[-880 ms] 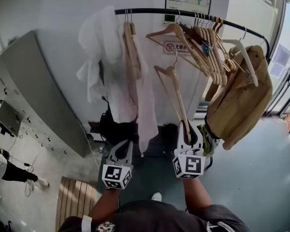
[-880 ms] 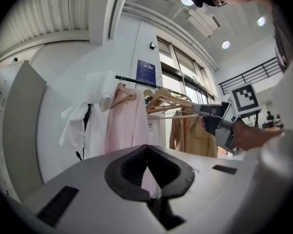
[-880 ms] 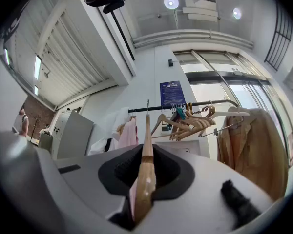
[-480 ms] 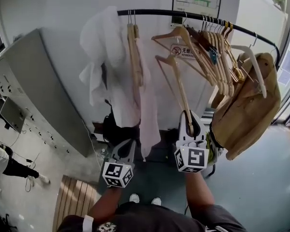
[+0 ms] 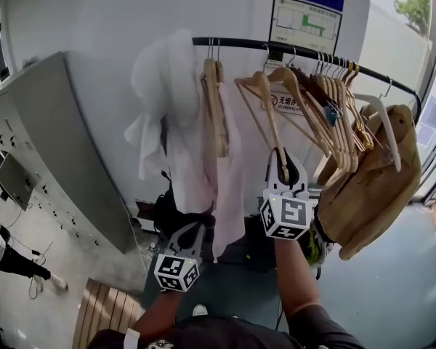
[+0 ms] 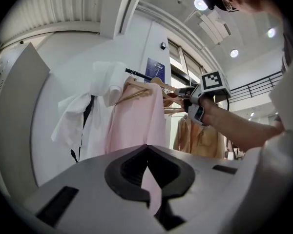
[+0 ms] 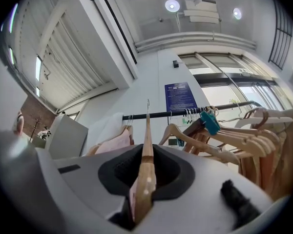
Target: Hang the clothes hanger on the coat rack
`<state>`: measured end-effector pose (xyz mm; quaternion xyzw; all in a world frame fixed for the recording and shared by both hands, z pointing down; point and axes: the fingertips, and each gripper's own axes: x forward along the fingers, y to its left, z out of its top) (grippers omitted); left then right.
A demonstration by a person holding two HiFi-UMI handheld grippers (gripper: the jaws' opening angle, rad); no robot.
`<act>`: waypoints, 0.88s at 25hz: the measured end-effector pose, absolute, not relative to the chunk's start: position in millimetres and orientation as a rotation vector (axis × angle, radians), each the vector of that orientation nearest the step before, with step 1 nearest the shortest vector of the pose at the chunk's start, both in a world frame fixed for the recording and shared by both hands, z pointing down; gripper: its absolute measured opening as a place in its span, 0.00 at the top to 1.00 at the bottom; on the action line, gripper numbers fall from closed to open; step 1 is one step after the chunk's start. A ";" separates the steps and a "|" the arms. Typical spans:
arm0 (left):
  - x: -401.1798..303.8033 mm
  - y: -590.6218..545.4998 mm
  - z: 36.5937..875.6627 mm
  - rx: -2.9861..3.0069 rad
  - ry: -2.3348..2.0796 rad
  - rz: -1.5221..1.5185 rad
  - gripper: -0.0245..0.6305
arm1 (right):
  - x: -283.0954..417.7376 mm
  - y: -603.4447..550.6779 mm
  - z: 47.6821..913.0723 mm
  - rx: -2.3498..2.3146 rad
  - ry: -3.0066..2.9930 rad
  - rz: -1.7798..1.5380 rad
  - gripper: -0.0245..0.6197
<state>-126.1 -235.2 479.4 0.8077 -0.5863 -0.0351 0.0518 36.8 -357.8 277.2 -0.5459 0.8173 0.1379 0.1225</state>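
Below rack (image 5: 240, 43): hanger (image 5: 272, 126) in right gripper (image 5: 285, 167)

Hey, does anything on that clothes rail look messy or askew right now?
Yes. The white garment at the rail's left end hangs in a bunched heap, and the tan jacket at the right end sags lopsided on its white hanger.

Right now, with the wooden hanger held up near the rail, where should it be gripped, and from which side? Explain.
Grip the lower end of one arm of the wooden hanger from below, as the right gripper does: that way its hook points up, free for the rail.
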 end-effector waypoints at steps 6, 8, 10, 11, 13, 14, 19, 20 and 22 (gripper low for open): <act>-146.3 -237.5 478.6 2.449 -1.811 -0.107 0.95 | 18.1 -394.4 253.4 -1.626 2.375 0.405 0.88; -151.2 -238.0 478.4 2.446 -1.804 -0.115 0.95 | 16.3 -402.6 251.5 -1.641 2.375 0.388 0.88; -155.9 -240.7 477.4 2.444 -1.783 -0.137 0.95 | 15.3 -408.5 252.2 -1.652 2.374 0.372 0.88; -158.7 -242.3 476.3 2.442 -1.776 -0.149 0.95 | 14.4 -410.8 253.4 -1.657 2.376 0.367 0.88; -164.6 -245.3 473.3 2.443 -1.780 -0.158 0.95 | 11.8 -414.8 256.9 -1.670 2.380 0.358 0.88; -166.7 -246.6 471.9 2.448 -1.788 -0.153 0.95 | 10.8 -416.6 258.8 -1.678 2.381 0.354 0.88; -166.4 -249.2 473.5 2.470 -1.792 -0.115 0.95 | 8.9 -423.1 268.7 -1.705 2.393 0.323 0.88; -165.4 -249.5 474.7 2.472 -1.788 -0.113 0.95 | 8.8 -424.1 270.2 -1.709 2.394 0.319 0.88; -162.8 -250.1 477.2 2.477 -1.780 -0.105 0.95 | 9.5 -425.3 272.4 -1.714 2.395 0.313 0.88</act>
